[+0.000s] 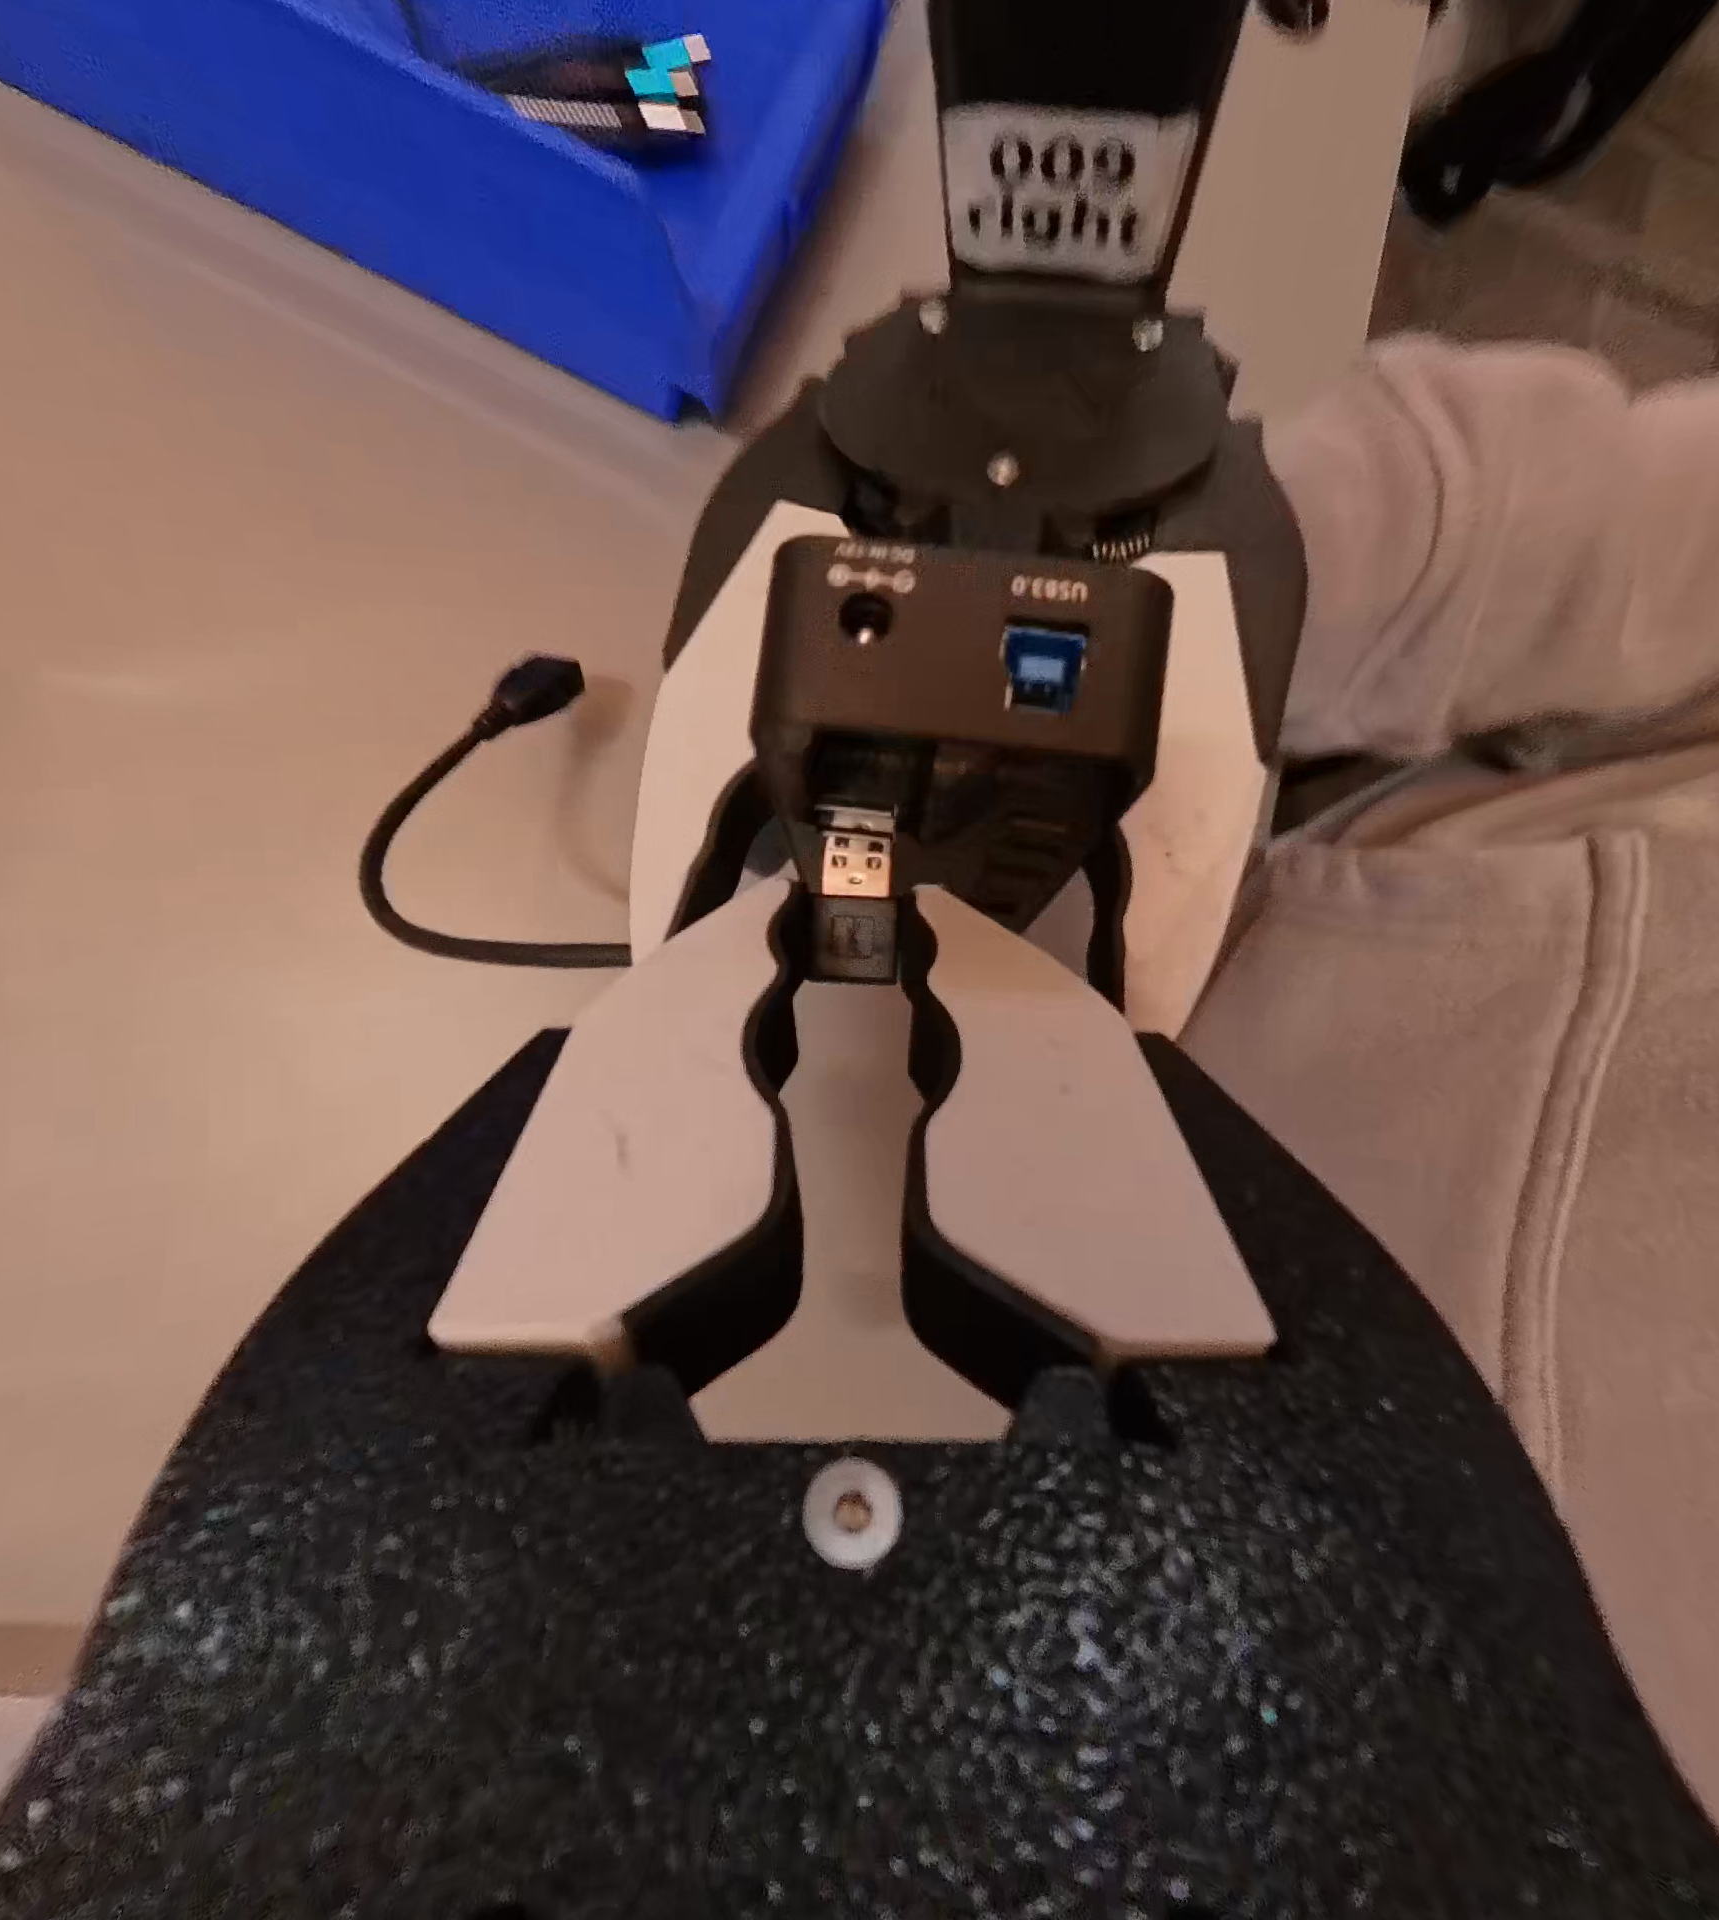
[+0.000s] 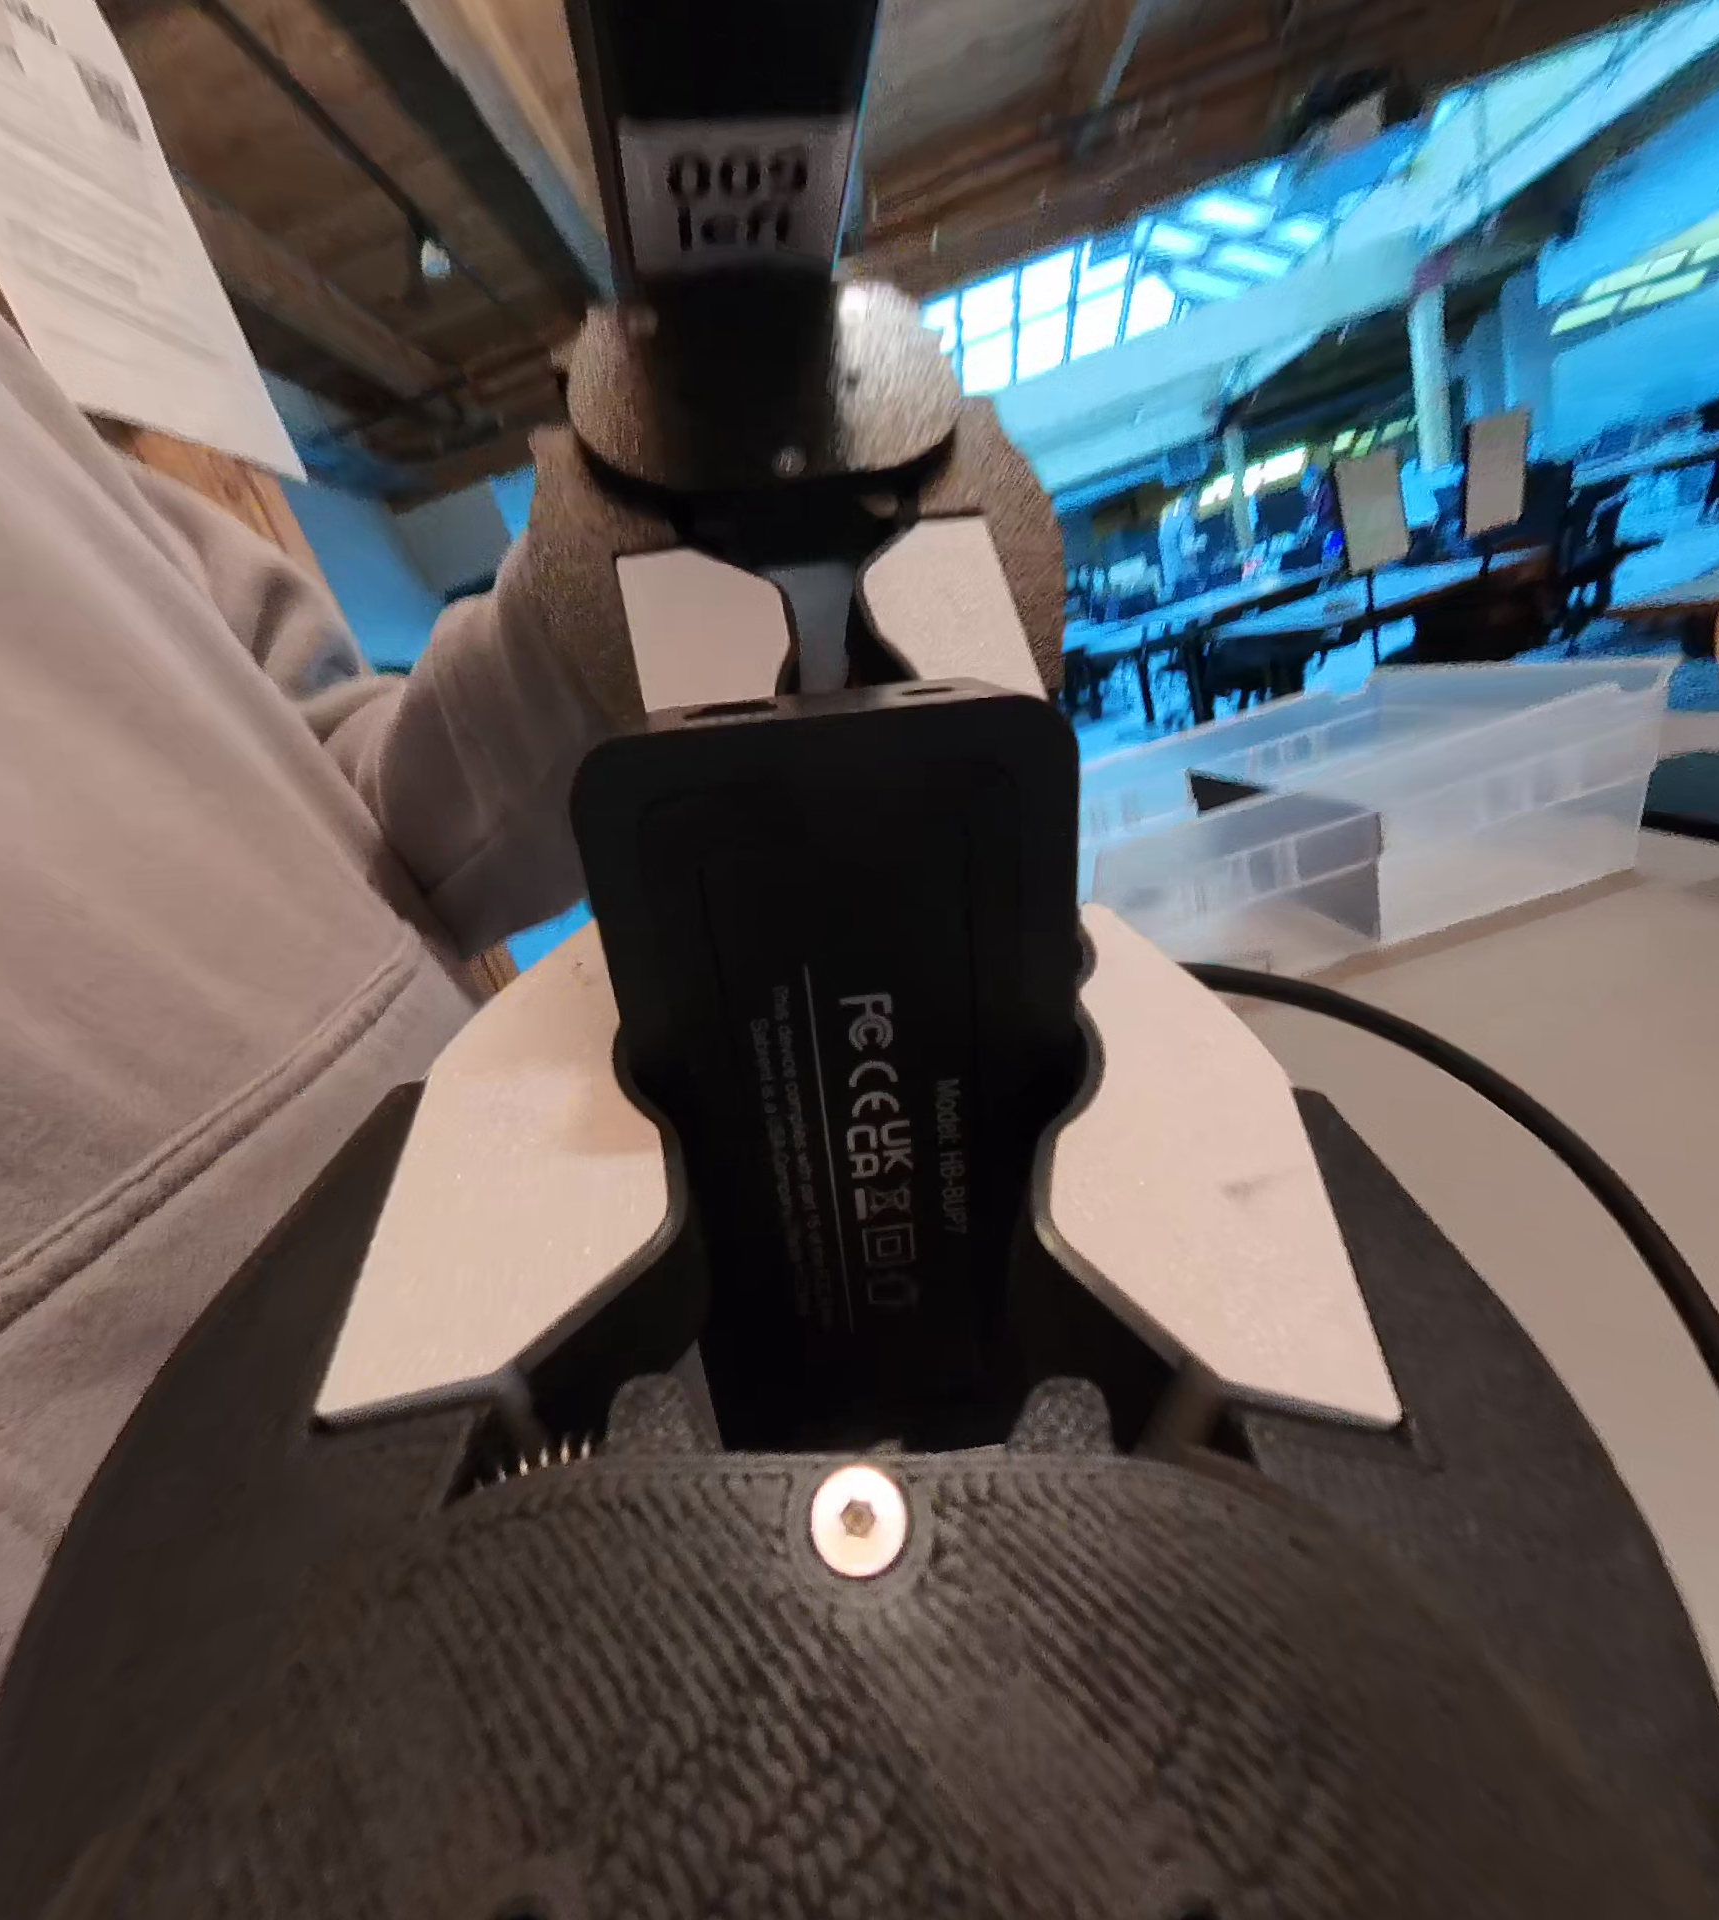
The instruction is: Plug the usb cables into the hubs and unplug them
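Observation:
In the left wrist view my left gripper (image 1: pixel 850 925) is shut on the black body of a USB plug (image 1: pixel 853 940). The plug's metal tip (image 1: pixel 857 857) sits at the mouth of a port on the black hub (image 1: pixel 959 665); I cannot tell how deep it is. My right gripper (image 1: pixel 938 831) faces me and grips the hub by its sides. The plug's black cable (image 1: pixel 398 831) loops left to a loose connector (image 1: pixel 535 688). In the right wrist view my right gripper (image 2: pixel 834 966) is shut on the hub (image 2: pixel 834 883), and the left gripper (image 2: pixel 819 681) meets its far end.
A blue bin (image 1: pixel 481 239) at the back left holds several USB cables with teal plugs (image 1: pixel 663 99). A person's grey sleeve (image 1: pixel 1520 540) lies at the right. Clear plastic bins (image 2: pixel 1406 810) stand on the table, and a black cable (image 2: pixel 1561 1143) runs along the right.

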